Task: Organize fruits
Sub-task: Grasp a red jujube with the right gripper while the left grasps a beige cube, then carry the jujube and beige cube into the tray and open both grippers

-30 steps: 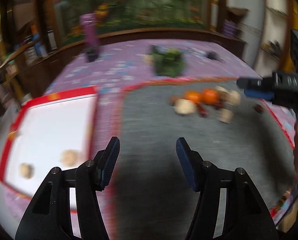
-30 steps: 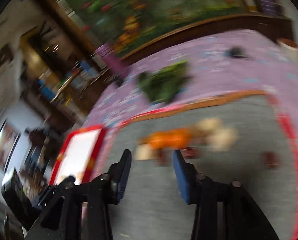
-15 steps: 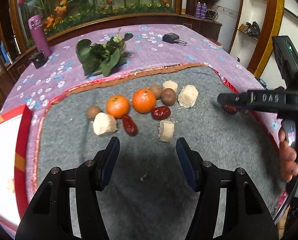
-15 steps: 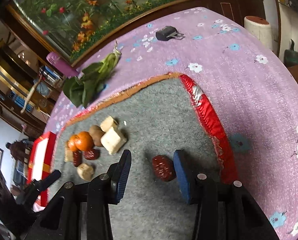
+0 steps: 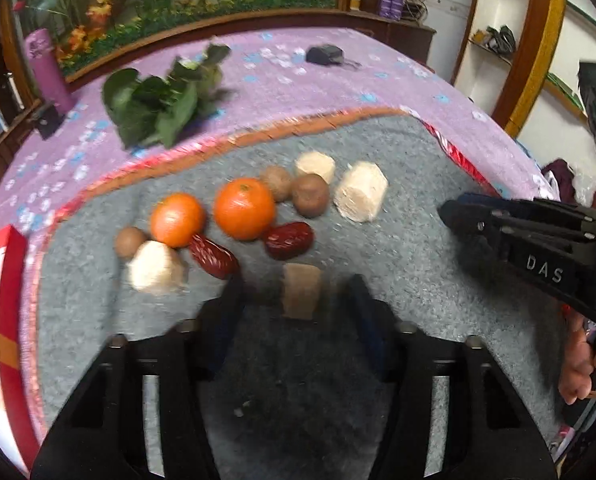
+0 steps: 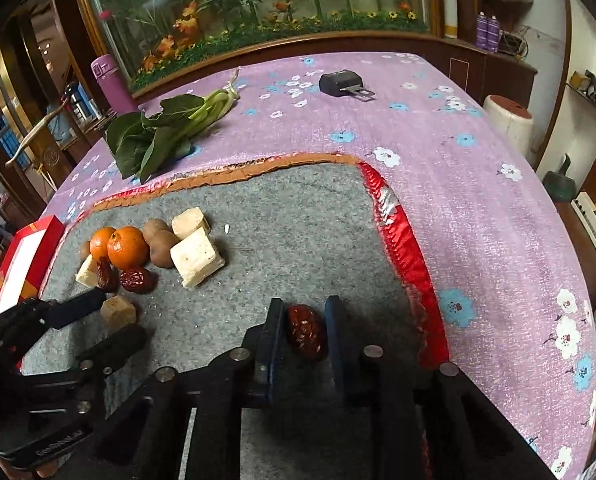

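Red date (image 6: 305, 331) in right claw (image 6: 301, 330), "DAS" label (image 5: 544, 269)

Home – floral tablecloth (image 6: 438, 152) (shelves (image 5: 494, 46))

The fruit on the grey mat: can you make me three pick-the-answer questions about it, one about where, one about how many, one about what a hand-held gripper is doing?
1. Where do the leafy greens lie?
A on the purple flowered cloth
B on the grey felt mat
C in the red-edged white tray

2. How many round orange tangerines are there?
A one
B two
C four

3. What is the right hand-held gripper doing?
A hanging open over nothing
B clamping a wrinkled dark red date
C holding a tangerine

Answers:
1 A: the leafy greens rest on the purple flowered cloth, beyond the grey felt mat.
2 B: two round orange tangerines sit side by side.
3 B: the right hand-held gripper has just closed on the wrinkled dark red date.
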The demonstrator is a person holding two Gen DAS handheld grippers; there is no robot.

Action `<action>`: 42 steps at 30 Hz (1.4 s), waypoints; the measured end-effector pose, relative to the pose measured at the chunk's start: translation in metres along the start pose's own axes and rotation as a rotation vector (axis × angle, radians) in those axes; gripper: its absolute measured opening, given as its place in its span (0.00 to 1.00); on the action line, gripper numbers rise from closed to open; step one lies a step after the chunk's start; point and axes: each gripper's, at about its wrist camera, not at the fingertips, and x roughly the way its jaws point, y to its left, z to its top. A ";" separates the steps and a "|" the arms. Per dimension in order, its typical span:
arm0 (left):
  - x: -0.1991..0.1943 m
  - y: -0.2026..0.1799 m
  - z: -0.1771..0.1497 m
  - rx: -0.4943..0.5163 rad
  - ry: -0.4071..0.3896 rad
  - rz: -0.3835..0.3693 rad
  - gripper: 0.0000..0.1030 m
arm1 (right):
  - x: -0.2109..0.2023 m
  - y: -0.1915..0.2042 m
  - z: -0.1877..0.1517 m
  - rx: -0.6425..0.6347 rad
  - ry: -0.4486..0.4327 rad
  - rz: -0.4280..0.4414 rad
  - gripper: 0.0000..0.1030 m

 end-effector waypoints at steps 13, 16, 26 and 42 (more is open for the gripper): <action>-0.035 0.026 -0.018 -0.031 -0.097 0.029 0.15 | -0.020 0.014 0.002 0.046 -0.010 0.106 0.18; -0.071 0.056 -0.033 -0.086 -0.159 0.090 0.15 | -0.034 0.043 0.010 0.011 -0.029 0.183 0.18; -0.160 0.195 -0.094 -0.330 -0.269 0.346 0.15 | -0.024 0.249 0.029 -0.228 0.015 0.492 0.18; -0.143 0.297 -0.140 -0.560 -0.141 0.556 0.18 | 0.052 0.410 0.008 -0.349 0.205 0.536 0.18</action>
